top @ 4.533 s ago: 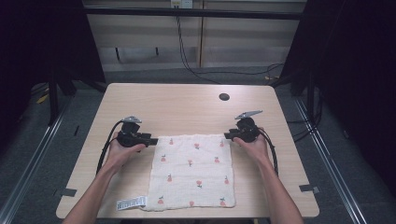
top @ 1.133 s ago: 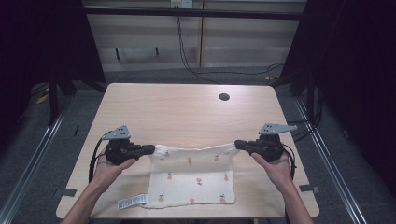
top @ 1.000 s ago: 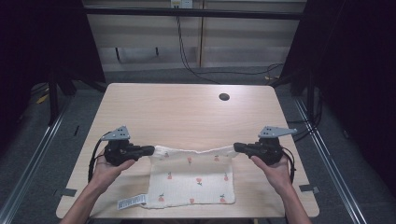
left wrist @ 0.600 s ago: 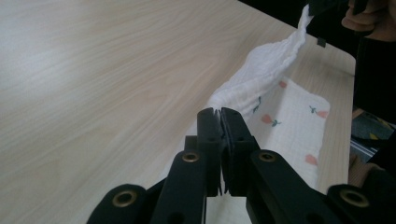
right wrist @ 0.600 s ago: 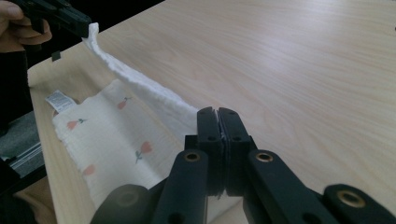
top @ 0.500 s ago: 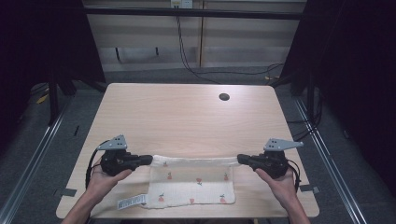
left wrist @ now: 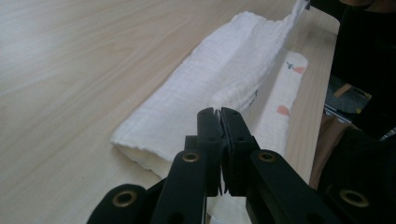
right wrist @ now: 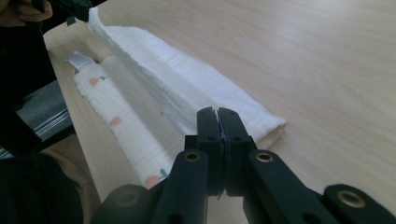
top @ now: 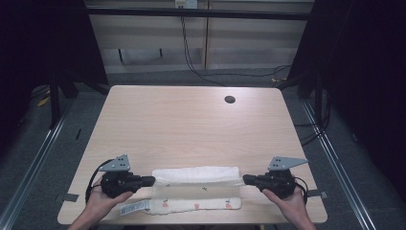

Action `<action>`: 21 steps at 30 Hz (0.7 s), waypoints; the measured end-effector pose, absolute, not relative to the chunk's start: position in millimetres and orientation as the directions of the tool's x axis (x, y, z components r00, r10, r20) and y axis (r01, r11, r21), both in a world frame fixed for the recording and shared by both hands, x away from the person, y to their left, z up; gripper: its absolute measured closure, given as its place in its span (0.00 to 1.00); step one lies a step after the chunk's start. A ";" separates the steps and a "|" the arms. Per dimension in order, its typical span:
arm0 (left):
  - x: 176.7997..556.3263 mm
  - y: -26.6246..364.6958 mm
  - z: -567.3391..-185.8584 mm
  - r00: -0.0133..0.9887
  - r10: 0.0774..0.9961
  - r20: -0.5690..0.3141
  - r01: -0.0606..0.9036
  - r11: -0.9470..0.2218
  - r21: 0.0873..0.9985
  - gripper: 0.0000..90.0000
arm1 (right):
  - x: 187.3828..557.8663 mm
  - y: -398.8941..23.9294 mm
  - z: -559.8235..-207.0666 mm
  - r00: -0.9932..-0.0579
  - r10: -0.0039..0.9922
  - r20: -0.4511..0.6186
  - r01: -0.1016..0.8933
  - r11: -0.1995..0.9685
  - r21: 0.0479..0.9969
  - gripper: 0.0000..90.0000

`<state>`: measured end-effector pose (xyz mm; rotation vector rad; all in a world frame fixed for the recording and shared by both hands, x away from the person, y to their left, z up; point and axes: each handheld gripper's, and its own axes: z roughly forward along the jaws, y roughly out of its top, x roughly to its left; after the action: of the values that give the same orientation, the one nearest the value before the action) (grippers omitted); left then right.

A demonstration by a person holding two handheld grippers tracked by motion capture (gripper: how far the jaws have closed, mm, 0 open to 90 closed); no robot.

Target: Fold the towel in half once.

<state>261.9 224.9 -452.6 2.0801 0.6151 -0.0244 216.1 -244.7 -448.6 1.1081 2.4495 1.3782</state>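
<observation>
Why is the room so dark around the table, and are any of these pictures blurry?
High view: light falls on the table, surroundings nearly black, cloth evenly lit. Left gripper view: left gripper jaws sharp, dark shapes at right blurred. Right gripper view: right gripper crisp, near lower corners soft, no glare.

White printed cloth (top: 196, 191), folded lengthwise, lying along the table's near edge, label at left end

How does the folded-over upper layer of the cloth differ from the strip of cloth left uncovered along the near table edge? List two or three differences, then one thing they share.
1. The upper layer shows a plain white face; the uncovered strip shows small pink prints.
2. The upper layer is pinched at its ends by the left tool and right tool; the uncovered strip lies free, flat on the table.
3. A label sticks out by the strip, not by the upper layer.

Shared: both belong to one crinkled white cloth.
</observation>
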 end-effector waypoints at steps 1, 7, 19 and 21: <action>261.0 224.7 -454.5 0.872 0.413 -0.262 0.442 -0.437 0.783 0.97 | 216.1 -244.7 -448.6 -0.725 0.647 0.236 0.538 0.317 0.781 0.98; 261.5 215.3 -467.0 0.885 0.392 -0.250 0.433 -0.497 0.752 0.97 | 212.1 -240.0 -462.9 -0.729 0.638 0.250 0.558 0.341 0.756 0.98; 249.2 219.4 -478.2 0.879 0.388 -0.278 0.460 -0.533 0.711 0.97 | 199.3 -231.8 -477.5 -0.754 0.617 0.228 0.568 0.437 0.697 0.98; 247.0 218.5 -479.4 0.880 0.382 -0.281 0.460 -0.543 0.702 0.97 | 199.9 -231.9 -479.6 -0.756 0.615 0.226 0.570 0.447 0.689 0.98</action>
<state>247.0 218.5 -479.4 2.2049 0.6040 -0.1185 199.9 -231.9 -479.6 1.0754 2.6242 1.2147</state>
